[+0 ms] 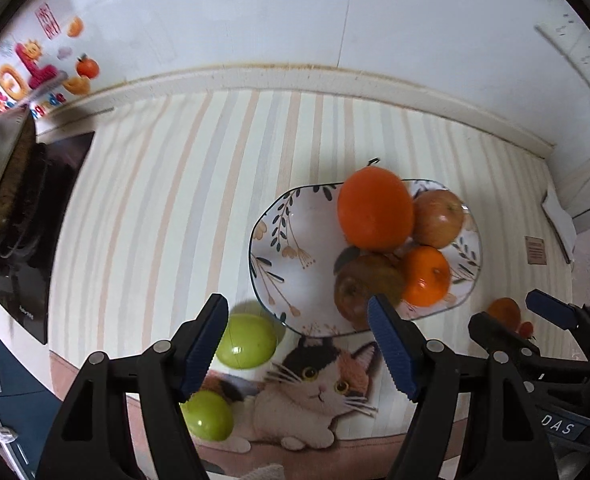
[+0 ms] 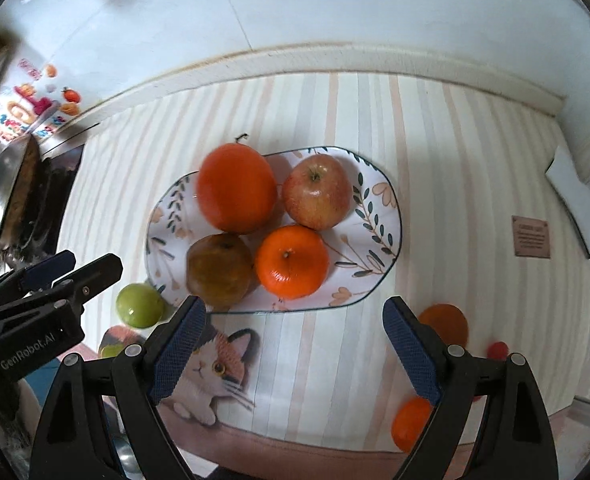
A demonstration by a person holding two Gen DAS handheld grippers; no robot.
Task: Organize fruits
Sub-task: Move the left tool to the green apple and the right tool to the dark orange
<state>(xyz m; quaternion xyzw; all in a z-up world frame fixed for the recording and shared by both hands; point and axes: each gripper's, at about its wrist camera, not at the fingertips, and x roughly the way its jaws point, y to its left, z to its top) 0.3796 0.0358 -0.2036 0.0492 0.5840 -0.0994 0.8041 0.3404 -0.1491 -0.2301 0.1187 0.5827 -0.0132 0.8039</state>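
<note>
On the striped mat, plate [image 2: 379,200] holds four fruits; left gripper [image 1: 299,348] and right gripper [image 2: 295,348] open, empty.
Left view alone shows both green fruits [image 1: 247,340] whole; near-right orange [image 2: 409,424] partly hidden.

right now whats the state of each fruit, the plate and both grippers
plate: loaded, four fruits
large orange fruit: on plate, blurred
red apple: on plate, stem up
small orange: on plate
brown fruit: on plate
green fruit: on mat, beside plate
left gripper: open, empty
right gripper: open, empty
</note>
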